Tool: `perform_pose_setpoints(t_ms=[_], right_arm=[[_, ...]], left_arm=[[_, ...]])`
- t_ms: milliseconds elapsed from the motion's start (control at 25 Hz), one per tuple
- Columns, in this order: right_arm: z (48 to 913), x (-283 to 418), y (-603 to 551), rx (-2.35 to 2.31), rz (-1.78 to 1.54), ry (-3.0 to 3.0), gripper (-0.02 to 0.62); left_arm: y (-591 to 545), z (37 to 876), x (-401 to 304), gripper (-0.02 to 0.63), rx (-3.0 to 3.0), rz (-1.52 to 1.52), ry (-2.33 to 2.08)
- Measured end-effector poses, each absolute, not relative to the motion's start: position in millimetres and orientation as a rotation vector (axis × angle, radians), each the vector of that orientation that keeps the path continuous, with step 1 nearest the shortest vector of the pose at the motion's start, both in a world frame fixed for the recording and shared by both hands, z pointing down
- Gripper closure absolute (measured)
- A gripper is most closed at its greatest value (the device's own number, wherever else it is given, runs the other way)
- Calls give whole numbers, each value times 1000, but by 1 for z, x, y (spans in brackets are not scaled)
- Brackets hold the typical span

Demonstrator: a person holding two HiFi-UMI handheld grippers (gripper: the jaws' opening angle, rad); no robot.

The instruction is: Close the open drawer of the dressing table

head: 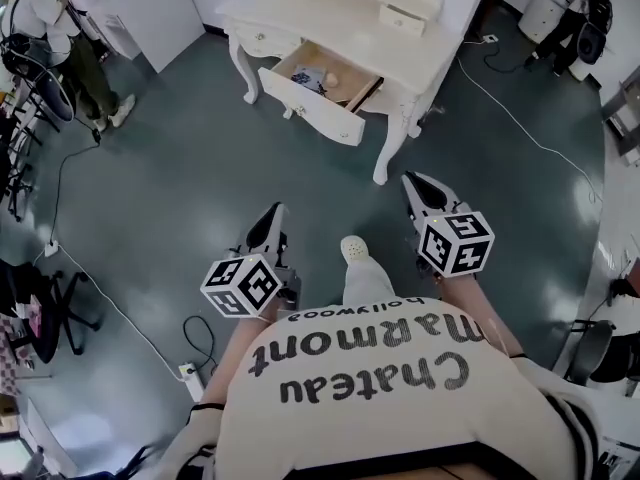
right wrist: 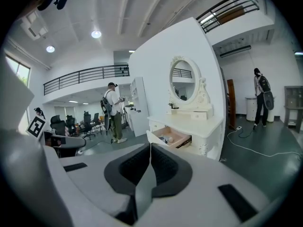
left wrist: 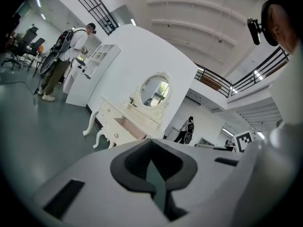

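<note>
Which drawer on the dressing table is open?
The wide drawer: it is pulled out toward the person, with things showing inside. The small drawer beside it and the little top drawer sit shut.

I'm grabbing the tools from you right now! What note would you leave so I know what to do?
Left tool: shut, empty.
Right tool: shut, empty.
Both are held out over the floor, short of the dressing table, and touch nothing.
Drawer: pulled out of the table's front, with small things inside.
Done: nothing on the drawer yet.
Left: walk up and push the drawer's front in until it sits flush, probably with a shut tool.
</note>
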State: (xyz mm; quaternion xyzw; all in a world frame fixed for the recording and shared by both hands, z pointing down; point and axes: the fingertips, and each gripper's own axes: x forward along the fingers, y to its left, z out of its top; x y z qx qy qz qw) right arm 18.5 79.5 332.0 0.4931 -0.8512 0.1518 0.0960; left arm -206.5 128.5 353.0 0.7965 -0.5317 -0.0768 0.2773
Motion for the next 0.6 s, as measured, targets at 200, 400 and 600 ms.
perform_pose_setpoints(t_ms=[200, 400, 600], right_arm=[[336, 12, 27, 1428, 497, -2552, 563], [327, 4, -36, 1373, 512, -2601, 563], [321, 5, -95, 1332, 546, -2637, 563]], left_arm=[[85, 353, -213, 598, 2081, -257, -1465], [31, 344, -209, 598, 2070, -246, -1498], [-22, 339, -207, 598, 2014, -278, -1523]])
